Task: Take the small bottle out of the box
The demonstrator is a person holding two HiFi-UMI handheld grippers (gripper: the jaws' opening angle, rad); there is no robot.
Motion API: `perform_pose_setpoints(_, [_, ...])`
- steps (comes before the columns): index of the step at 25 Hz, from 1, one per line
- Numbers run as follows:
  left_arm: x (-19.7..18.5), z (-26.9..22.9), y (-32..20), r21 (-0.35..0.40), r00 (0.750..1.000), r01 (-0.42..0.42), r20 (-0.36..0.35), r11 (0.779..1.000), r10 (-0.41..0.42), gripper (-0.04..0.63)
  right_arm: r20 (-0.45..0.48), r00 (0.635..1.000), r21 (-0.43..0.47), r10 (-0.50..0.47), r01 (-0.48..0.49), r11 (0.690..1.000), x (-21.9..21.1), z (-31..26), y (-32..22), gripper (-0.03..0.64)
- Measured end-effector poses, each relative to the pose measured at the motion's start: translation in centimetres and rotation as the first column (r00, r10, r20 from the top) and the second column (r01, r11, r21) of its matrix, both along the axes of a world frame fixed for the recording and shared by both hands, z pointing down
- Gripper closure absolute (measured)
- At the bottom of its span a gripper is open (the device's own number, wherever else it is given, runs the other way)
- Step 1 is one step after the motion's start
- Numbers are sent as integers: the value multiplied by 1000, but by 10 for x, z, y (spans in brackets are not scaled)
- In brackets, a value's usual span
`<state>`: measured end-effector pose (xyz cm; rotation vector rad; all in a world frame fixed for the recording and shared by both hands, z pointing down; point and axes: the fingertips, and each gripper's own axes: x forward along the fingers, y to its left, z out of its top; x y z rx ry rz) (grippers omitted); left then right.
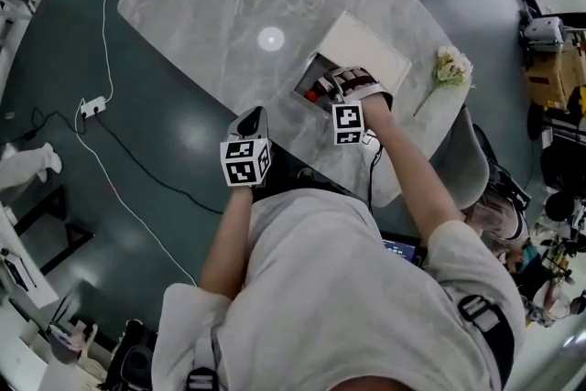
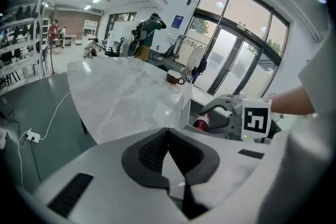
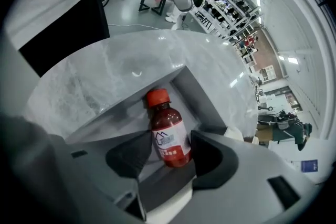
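label on small bottle [image 3: 168,136] — print illegible, no other text readable

Small bottle [image 3: 168,136] in front of me: red cap, dark red liquid, white label. It's lying on its side inside the open white box [image 3: 202,99], cap pointing away from me.

Probably a lab hall, shelving racks [image 2: 18,44], glass doors [image 2: 239,55]

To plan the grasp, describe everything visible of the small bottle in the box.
The small bottle looks like clear plastic holding dark red liquid, with an orange-red cap and a white printed label. It lies on its side in the open white box, cap away from the right gripper, whose open jaws straddle its base without visibly pressing.
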<state>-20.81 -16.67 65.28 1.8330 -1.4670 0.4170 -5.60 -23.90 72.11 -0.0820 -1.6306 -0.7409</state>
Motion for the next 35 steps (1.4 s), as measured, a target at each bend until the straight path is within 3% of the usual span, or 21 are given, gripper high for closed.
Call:
perform_pose_setpoints(12, [2, 6, -42, -6, 994, -108, -16, 994, 107, 572, -20, 997, -43, 78, -79, 996, -17, 9, -20, 382])
perform_pose_setpoints(22, [14, 16, -79, -23, 962, -271, -33, 962, 270, 572, -52, 976, -86, 213, -217, 972, -16, 10, -20, 382])
perform_pose_setpoints(30, [25, 21, -104, -23, 931, -364, -27, 931, 363, 572, -43, 905, -143, 424, -425, 894, 5, 10, -9, 403])
perform_pose_setpoints(33, [33, 17, -105, -20, 925, -380, -16, 925, 380, 572, -20, 849, -186, 528, -522, 832, 21, 8, -2, 405])
perform_pose_setpoints(35, [38, 13, -103, -17, 924, -383, -8, 924, 383, 572, 3, 791, -232, 612, -595, 770, 30, 6, 0, 406])
